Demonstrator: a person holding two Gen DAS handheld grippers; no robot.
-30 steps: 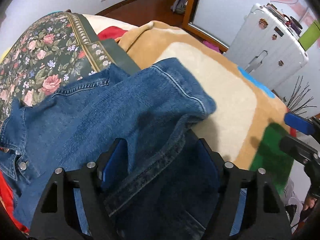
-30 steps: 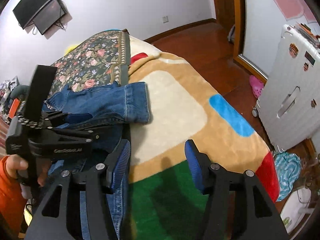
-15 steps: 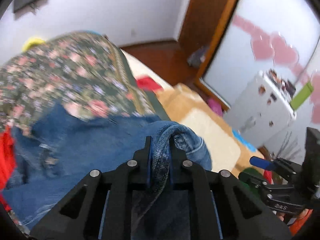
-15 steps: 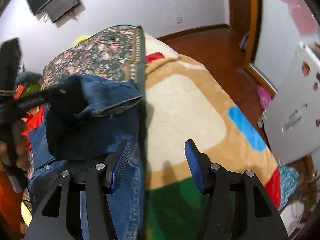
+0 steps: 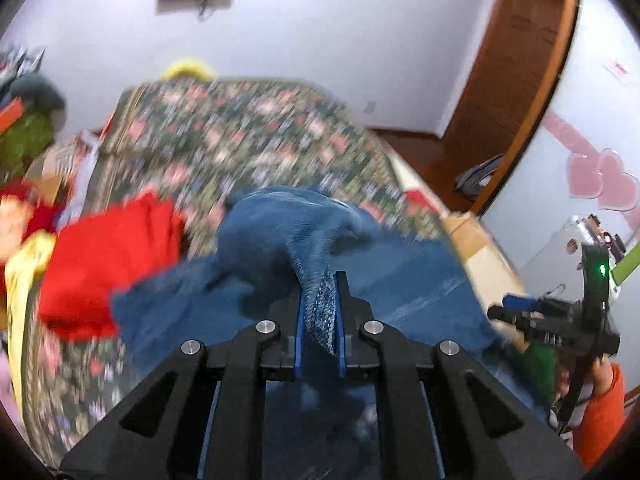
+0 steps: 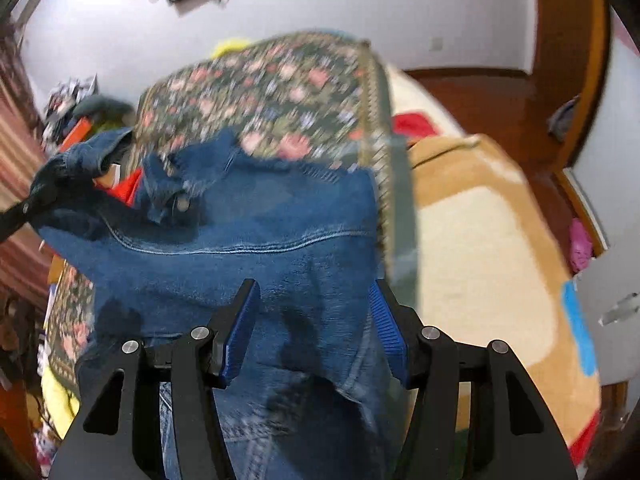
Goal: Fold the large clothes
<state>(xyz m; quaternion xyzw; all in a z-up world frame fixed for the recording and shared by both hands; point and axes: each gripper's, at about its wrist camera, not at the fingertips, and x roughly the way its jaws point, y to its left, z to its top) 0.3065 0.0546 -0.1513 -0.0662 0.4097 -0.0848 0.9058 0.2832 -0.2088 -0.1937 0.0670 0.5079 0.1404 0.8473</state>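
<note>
A blue denim jacket point(image 6: 256, 236) lies spread on the bed, partly on the floral quilt point(image 6: 272, 92). My left gripper point(image 5: 319, 312) is shut on a fold of the jacket's sleeve point(image 5: 288, 224) and holds it lifted over the jacket body; it shows at the left of the right wrist view point(image 6: 36, 200). My right gripper point(image 6: 312, 320) is open, its jaws on either side of the jacket's lower part, denim between them. It also shows at the right of the left wrist view point(image 5: 520, 304).
A red garment point(image 5: 108, 264) lies left of the jacket beside yellow cloth point(image 5: 24, 272). A tan, cream and green blanket point(image 6: 480, 248) covers the bed's right side. A white suitcase point(image 5: 568, 248) stands beyond the bed. A wooden door frame point(image 5: 516, 92) is behind.
My left gripper closed on the sleeve, lifted it and swung it left across the jacket. My right gripper, still open, moved left from the blanket over the jacket's lower part.
</note>
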